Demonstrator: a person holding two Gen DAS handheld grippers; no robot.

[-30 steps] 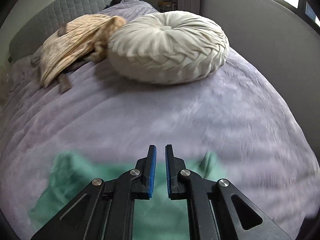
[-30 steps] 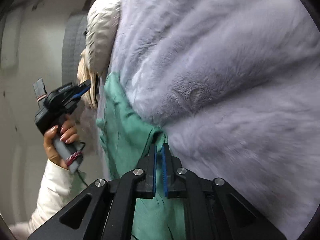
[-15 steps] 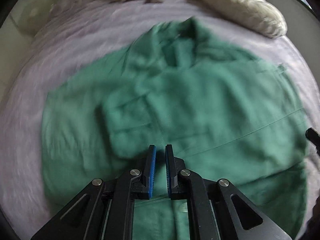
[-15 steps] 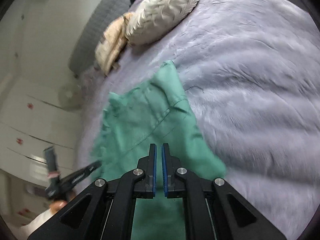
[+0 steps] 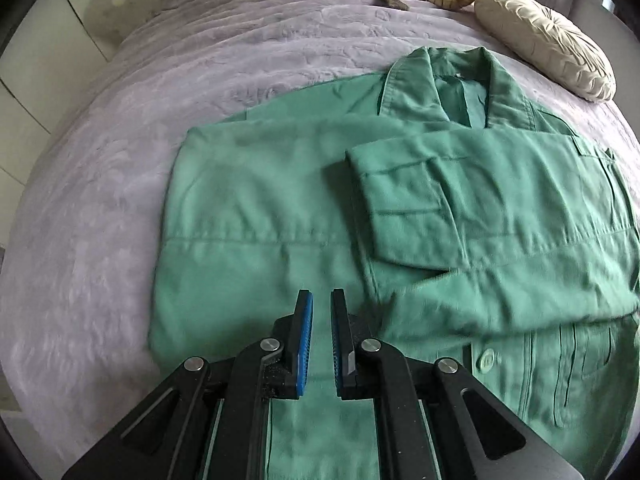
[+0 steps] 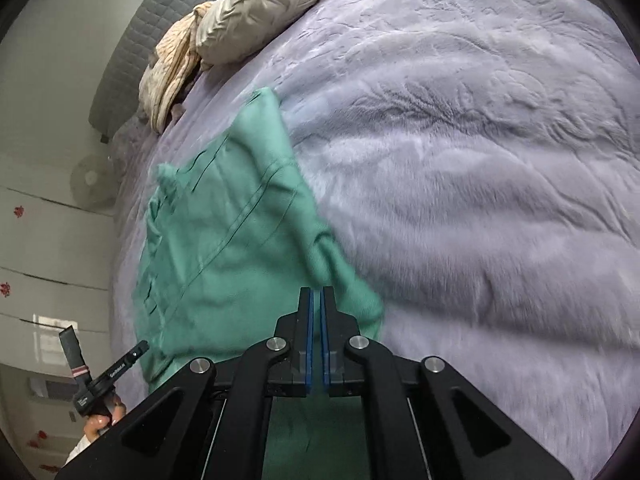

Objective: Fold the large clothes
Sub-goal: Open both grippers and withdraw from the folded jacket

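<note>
Bedspread [image 5: 100, 208] | green jacket [image 5: 280, 200] flat (sleeves folded) | under left gripper [image 5: 321, 336]

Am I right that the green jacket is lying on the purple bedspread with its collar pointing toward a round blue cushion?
Not quite: the cushion is cream, not blue. The left wrist view shows the green jacket lying on the purple bedspread, its collar pointing toward that round cream cushion.

Both wrist cameras look steeply down, close above the green jacket [image 5: 280, 208] on the lilac bedspread [image 6: 480, 160], which both views share.
</note>
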